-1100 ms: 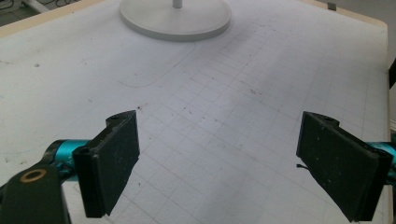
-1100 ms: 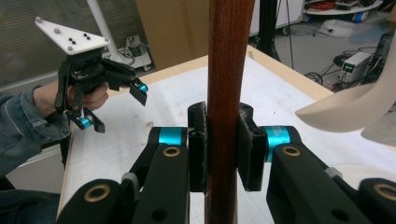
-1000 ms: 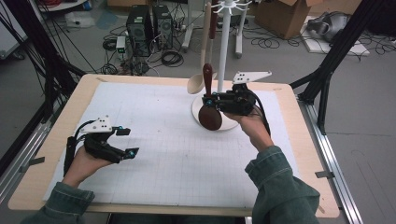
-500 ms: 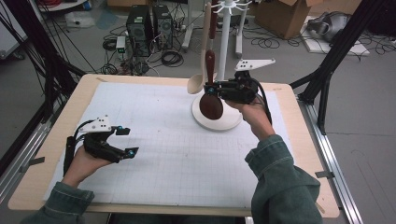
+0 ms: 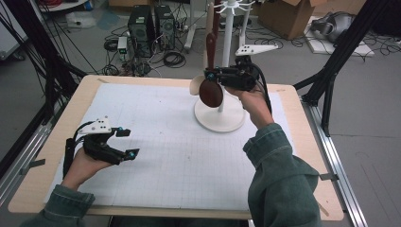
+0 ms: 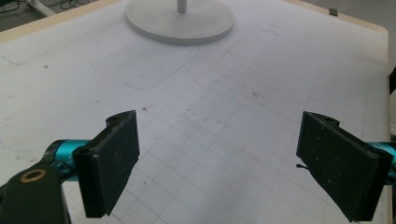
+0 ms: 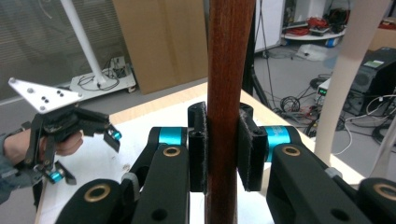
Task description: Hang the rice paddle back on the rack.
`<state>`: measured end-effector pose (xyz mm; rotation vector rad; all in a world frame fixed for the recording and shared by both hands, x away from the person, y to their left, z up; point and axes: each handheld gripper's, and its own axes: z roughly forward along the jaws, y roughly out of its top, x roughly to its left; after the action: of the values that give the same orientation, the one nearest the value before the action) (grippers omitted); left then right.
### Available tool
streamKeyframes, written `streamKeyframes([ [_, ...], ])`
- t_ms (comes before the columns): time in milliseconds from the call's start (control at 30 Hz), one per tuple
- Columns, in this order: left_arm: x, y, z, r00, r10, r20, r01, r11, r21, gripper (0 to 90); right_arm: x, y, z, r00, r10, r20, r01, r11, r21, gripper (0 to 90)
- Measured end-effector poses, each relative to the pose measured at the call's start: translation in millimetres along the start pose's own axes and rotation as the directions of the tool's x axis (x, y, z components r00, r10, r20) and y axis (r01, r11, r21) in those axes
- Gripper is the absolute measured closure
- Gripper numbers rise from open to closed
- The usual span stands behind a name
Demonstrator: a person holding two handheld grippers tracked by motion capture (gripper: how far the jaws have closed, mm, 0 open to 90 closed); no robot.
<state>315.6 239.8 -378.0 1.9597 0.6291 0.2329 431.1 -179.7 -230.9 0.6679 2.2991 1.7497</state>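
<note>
My right gripper (image 5: 211, 74) is shut on the handle of a dark brown wooden spoon (image 5: 211, 93), which hangs upright with its bowl down over the white stand's round base (image 5: 222, 124). In the right gripper view both pads squeeze the dark handle (image 7: 231, 56), and my right gripper (image 7: 223, 144) points across the table. A pale wooden spoon (image 5: 195, 86) hangs just behind the dark one, beside the stand's pole (image 5: 228, 33). My left gripper (image 5: 125, 142) rests open at the table's left with nothing between its pads (image 6: 114, 163).
A white gridded mat (image 5: 165, 156) covers most of the wooden table (image 5: 302, 156). The stand's base (image 6: 187, 23) lies far ahead of the left gripper (image 6: 229, 168). Computer towers (image 5: 151, 23), cables and a cardboard box (image 5: 288, 14) sit on the floor beyond the far edge.
My right gripper has lifted the dark spoon higher and a little farther from me, closer to the stand's pole. The left gripper has stayed where it was.
</note>
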Motion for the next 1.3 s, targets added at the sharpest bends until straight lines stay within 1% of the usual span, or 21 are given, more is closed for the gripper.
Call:
streamKeyframes([
  [133, 0.8, -0.2, -0.3, 1.0, 0.002, 0.001, -0.002, 1.0, 0.006, 13.7, -1.1, 8.9, 0.1, 0.9999, 0.0, 0.016, 0.0, 1.0, -0.015, 77.4],
  [267, -0.1, -0.2, -0.2, 1.0, -0.002, -0.003, 0.002, 1.0, 0.0, 13.7, -1.7, 16.4, 0.4, 0.999, 0.003, 0.045, -0.002, 1.0, -0.017, 77.4],
  [300, 0.5, -0.2, -0.5, 1.0, 0.001, -0.001, -0.001, 1.0, 0.002, 13.7, -2.1, 18.8, 0.3, 0.9987, 0.003, 0.051, -0.002, 1.0, -0.017, 77.4],
  [333, 0.7, -0.6, -0.3, 1.0, -0.004, 0.004, 0.004, 1.0, 0.002, 13.7, -2.1, 21.3, 0.2, 0.9985, 0.004, 0.055, -0.003, 1.0, -0.019, 77.4],
  [367, 1.3, -1.1, -0.3, 1.0, -0.005, 0.002, 0.005, 1.0, 0.004, 13.7, -2.0, 23.5, 0.0, 0.9976, 0.001, 0.069, 0.0, 1.0, -0.026, 77.4],
  [533, 1.8, -1.1, -1.4, 1.0, -0.004, -0.001, 0.004, 1.0, 0.001, 13.7, -2.8, 31.7, -1.0, 0.9942, 0.01, 0.107, -0.006, 0.999, -0.032, 77.4],
  [633, 2.0, -0.8, -1.9, 1.0, 0.0, -0.002, 0.0, 1.0, 0.001, 13.7, -4.1, 35.5, -1.7, 0.9905, 0.013, 0.137, -0.009, 0.999, -0.034, 77.5],
  [800, 2.5, -0.7, -2.5, 1.0, -0.001, -0.004, 0.001, 1.0, -0.003, 13.5, -4.0, 42.4, -1.4, 0.9867, 0.012, 0.162, -0.006, 0.999, -0.036, 77.5],
  [1000, 2.1, -0.4, -2.8, 1.0, -0.001, -0.002, 0.001, 1.0, -0.003, 13.5, -6.2, 45.1, 0.1, 0.9824, 0.024, 0.185, -0.018, 0.999, -0.034, 77.4],
  [1200, 1.9, -0.4, -2.7, 1.0, -0.003, 0.002, 0.003, 1.0, -0.003, 13.5, -8.4, 45.6, 2.4, 0.9759, 0.033, 0.216, -0.027, 0.999, -0.031, 77.4],
  [1300, 2.1, -0.3, -2.8, 1.0, -0.001, 0.003, 0.001, 1.0, -0.003, 13.5, -9.7, 45.9, 3.1, 0.9725, 0.043, 0.229, -0.035, 0.999, -0.042, 77.4],
])
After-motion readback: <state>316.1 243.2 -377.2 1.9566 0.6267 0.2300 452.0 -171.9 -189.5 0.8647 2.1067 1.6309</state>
